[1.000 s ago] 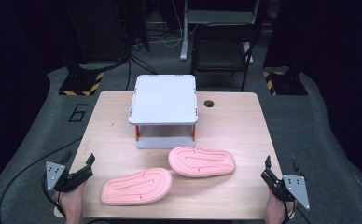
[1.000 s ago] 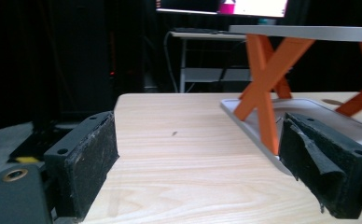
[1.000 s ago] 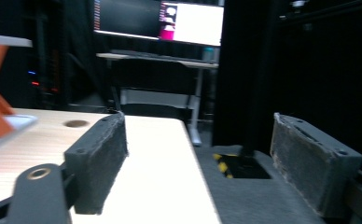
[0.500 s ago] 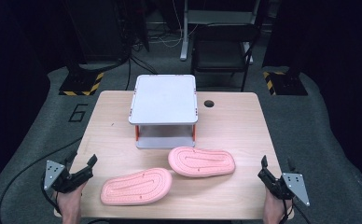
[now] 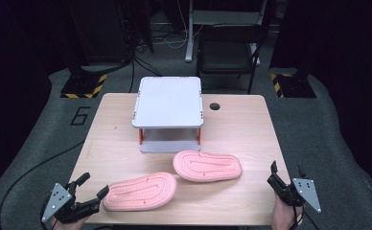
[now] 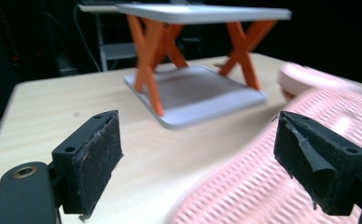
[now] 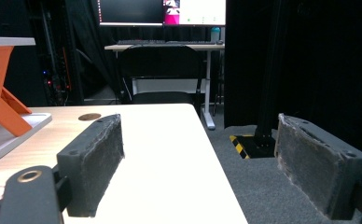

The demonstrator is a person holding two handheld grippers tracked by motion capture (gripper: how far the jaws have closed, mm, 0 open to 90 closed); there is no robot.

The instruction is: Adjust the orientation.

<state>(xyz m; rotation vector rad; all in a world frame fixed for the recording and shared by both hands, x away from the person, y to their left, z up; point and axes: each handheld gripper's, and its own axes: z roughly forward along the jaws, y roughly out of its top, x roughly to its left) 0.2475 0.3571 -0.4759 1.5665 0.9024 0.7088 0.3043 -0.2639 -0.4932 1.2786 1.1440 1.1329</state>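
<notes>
Two pink slippers lie sole-up on the wooden table (image 5: 241, 129). The left slipper (image 5: 140, 191) rests near the front edge, the right slipper (image 5: 207, 166) just beyond it. My left gripper (image 5: 93, 187) is open at the front left corner, its jaws pointing at the left slipper's heel. In the left gripper view (image 6: 200, 158) the left slipper (image 6: 263, 182) fills the lower right, close to the right jaw. My right gripper (image 5: 286, 174) is open at the table's front right edge, holding nothing. Its own view (image 7: 200, 163) looks along the table edge.
A white two-level rack (image 5: 168, 102) with orange cross legs (image 6: 153, 51) stands at the table's middle back. A round hole (image 5: 215, 106) sits to the rack's right. A chair (image 5: 229, 52) and desk stand behind the table; cables trail on the floor at the left.
My left gripper has edged right toward the left slipper's heel. My right gripper has shifted slightly left and forward along the table edge. The slippers have not moved.
</notes>
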